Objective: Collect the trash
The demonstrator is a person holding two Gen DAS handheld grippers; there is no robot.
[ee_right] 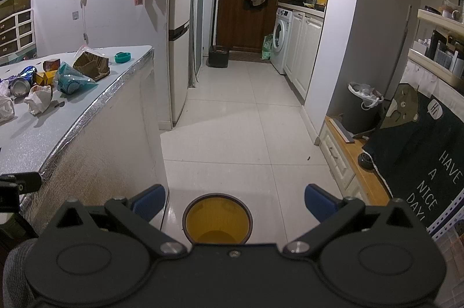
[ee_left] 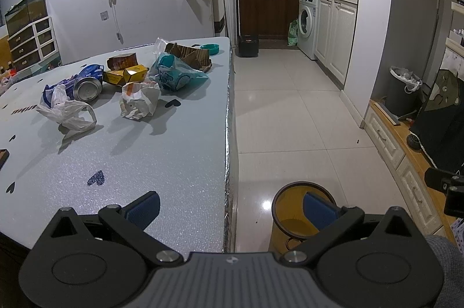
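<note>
Readable writing only on the dark hanging cloth (ee_right: 429, 151) at right: "Hi" in a speech bubble, then "HAVE A NICE DAY!" running down its length. Print on the trash itself too blurred to read.

On the table (ee_left: 162, 151), a cluster of trash toward the far right corner. Silver can (ee_left: 87, 89) on its side, long axis running away toward the far edge, round end facing the near edge. Just behind it, a blue wrapper (ee_left: 91, 72). Yellow carton (ee_left: 126, 75) lying flat beside the can, long axis along the far edge. Teal bag (ee_left: 174, 74) tapering toward the right edge. Crumpled white paper bag (ee_left: 139, 102) nearest the middle; white plastic bag (ee_left: 65, 111) left of it. Brown cardboard tray (ee_left: 190, 54) and teal lid (ee_left: 211, 48) by the far right corner.

Yellow bin (ee_right: 217, 219) upright on the floor, mouth up, beside the table's near right corner.

Left gripper (ee_left: 232, 209) spread wide, empty, straddling the table's right edge. Right gripper (ee_right: 233, 202) likewise wide apart, empty, above the bin.
</note>
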